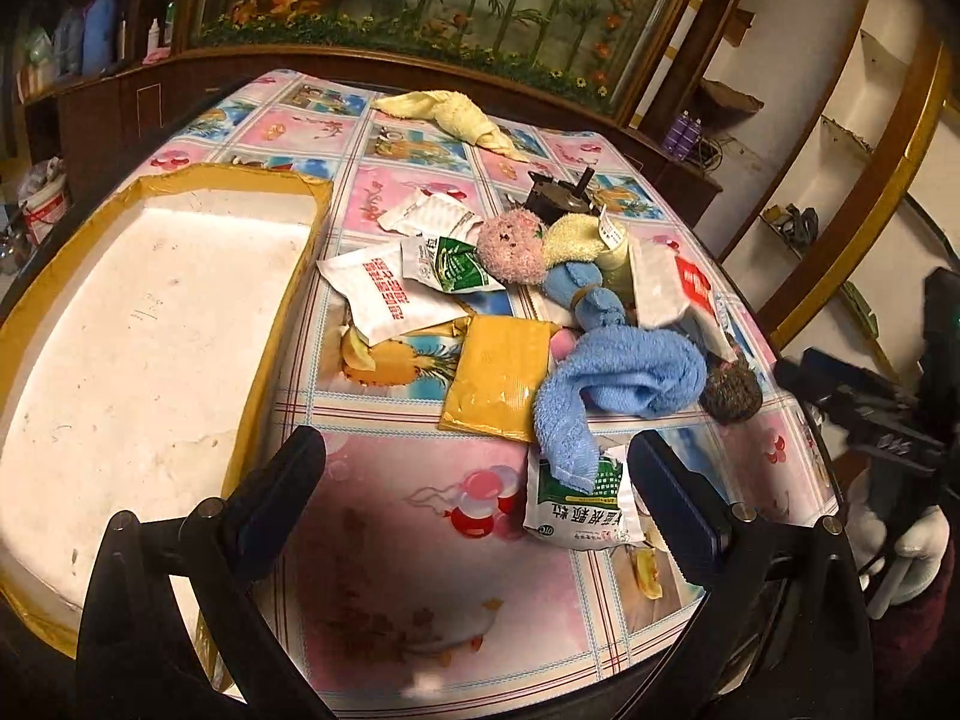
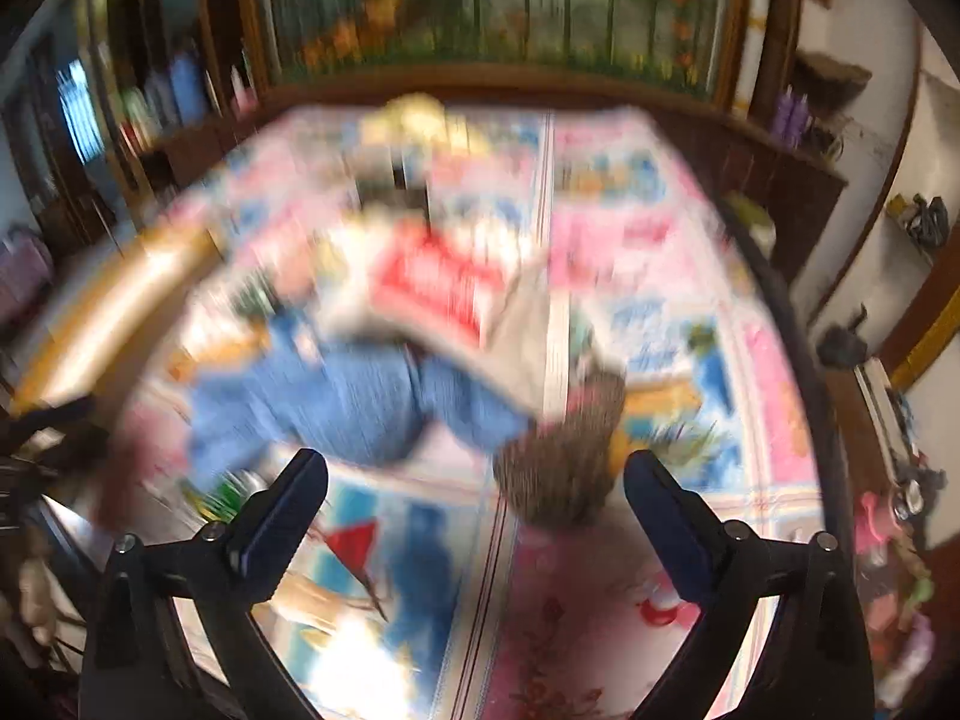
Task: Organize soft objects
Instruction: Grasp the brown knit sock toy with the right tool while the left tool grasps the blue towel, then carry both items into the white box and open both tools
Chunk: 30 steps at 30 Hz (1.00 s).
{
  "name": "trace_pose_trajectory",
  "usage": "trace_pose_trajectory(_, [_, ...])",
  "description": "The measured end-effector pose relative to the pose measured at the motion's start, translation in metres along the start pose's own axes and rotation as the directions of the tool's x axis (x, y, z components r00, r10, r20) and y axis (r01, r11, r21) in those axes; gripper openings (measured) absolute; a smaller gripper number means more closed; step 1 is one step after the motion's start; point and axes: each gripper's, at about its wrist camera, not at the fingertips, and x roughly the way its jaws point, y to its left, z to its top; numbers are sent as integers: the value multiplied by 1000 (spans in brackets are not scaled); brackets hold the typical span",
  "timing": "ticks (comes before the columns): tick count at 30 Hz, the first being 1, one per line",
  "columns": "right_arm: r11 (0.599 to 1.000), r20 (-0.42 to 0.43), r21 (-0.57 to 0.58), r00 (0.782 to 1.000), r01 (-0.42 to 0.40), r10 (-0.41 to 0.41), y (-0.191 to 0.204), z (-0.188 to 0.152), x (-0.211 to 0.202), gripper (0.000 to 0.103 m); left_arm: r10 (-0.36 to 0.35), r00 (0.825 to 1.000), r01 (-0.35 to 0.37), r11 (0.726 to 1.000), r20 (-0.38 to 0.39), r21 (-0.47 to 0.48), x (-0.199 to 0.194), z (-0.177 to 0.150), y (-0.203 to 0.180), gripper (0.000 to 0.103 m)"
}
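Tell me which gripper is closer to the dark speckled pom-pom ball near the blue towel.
Right. The right gripper, open, has the dark speckled ball just ahead between its fingertips. The left gripper, also open, sits back toward the tray, with the ball off to its right.

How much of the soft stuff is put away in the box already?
None yet: the white box looks empty. Both hand-held grippers, left and right, are open, holding nothing. The blue towel, pink fluffy toy and yellow cloth all wait on the table.
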Motion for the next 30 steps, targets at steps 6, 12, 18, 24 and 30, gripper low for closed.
trace_pose_trajectory(6, [987, 117, 145, 989, 72, -89, -69, 7, -35, 98, -10, 998, 2, 992, 58, 129, -13, 6, -27, 102])
trace_pose_trajectory(12, [980, -63, 195, 998, 26, -14, -84, -11, 12, 85, 6, 1000, -5, 954, -1, 301, 16, 11, -70, 102])
trace_pose_trajectory(18, [985, -119, 159, 989, -65, 84, -55, -14, 38, 74, 10, 1000, 4, 859, -25, 512, 58, 26, -116, 102])
trace_pose_trajectory(24, [982, -174, 172, 979, -78, 108, -55, -17, 61, 73, 48, 995, 13, 797, -85, 603, 103, 26, -131, 97])
trace_pose_trajectory(30, [979, -180, 181, 976, -89, 122, -54, -19, 69, 53, 6, 962, 138, 853, -274, 504, 132, 22, -125, 42])
